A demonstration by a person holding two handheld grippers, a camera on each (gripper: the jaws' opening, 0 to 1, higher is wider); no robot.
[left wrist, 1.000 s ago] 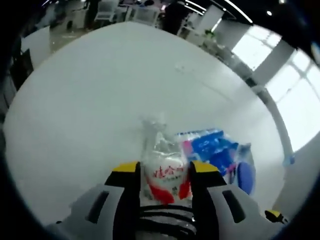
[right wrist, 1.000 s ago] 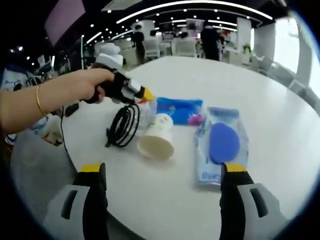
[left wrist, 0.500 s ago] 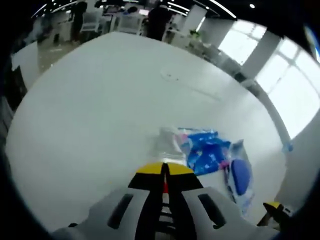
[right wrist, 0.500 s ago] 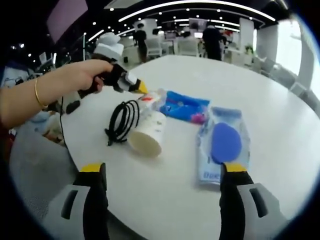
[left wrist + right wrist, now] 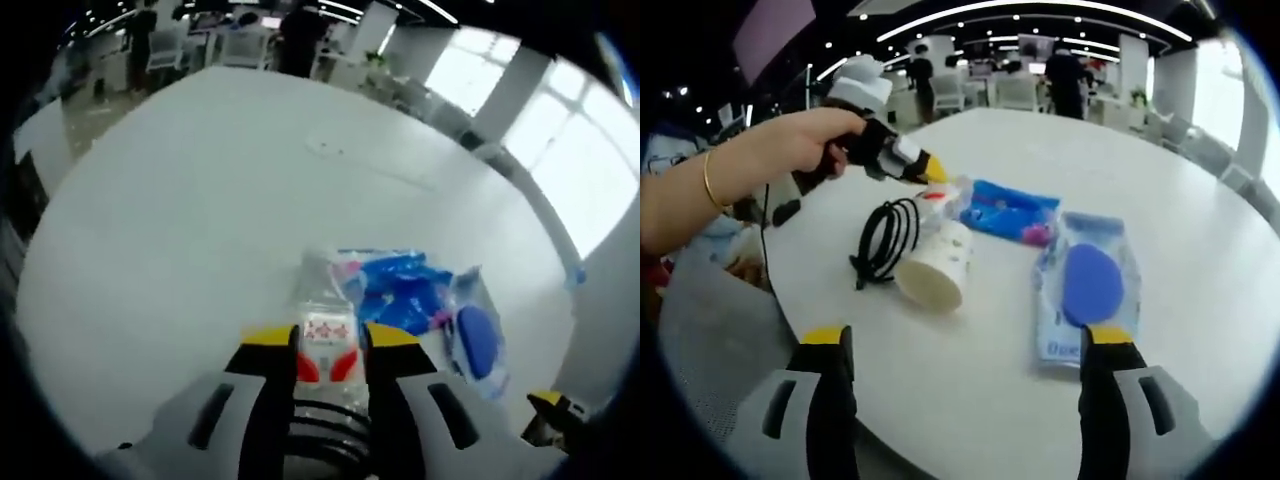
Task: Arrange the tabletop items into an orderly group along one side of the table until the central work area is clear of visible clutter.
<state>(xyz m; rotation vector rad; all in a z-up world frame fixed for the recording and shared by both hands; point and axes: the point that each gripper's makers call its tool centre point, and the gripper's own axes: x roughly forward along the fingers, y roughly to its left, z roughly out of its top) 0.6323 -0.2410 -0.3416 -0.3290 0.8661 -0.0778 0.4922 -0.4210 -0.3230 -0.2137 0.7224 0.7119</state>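
A clear plastic bottle (image 5: 327,305) with a red and white label lies between the yellow-tipped jaws of my left gripper (image 5: 330,345), which press on its sides. In the right gripper view, a hand holds the left gripper (image 5: 935,180) at that bottle (image 5: 948,198), low over the table. Beside it lie a paper cup (image 5: 938,265) on its side, a coiled black cable (image 5: 885,240), a blue packet (image 5: 1010,212) and a wipes pack (image 5: 1085,285) with a blue oval. My right gripper (image 5: 965,345) hangs open at the near edge, nothing between its jaws.
The round white table (image 5: 1160,200) stretches bare beyond the items, and its far half (image 5: 200,170) is bare too. The blue packet (image 5: 400,290) and wipes pack (image 5: 478,340) lie right of the bottle. Chairs and people stand far behind.
The left jaws held the bottle a second ago, came nearly together half a second ago, and now stand apart around it again. The bottle went from upright to lying by the cup.
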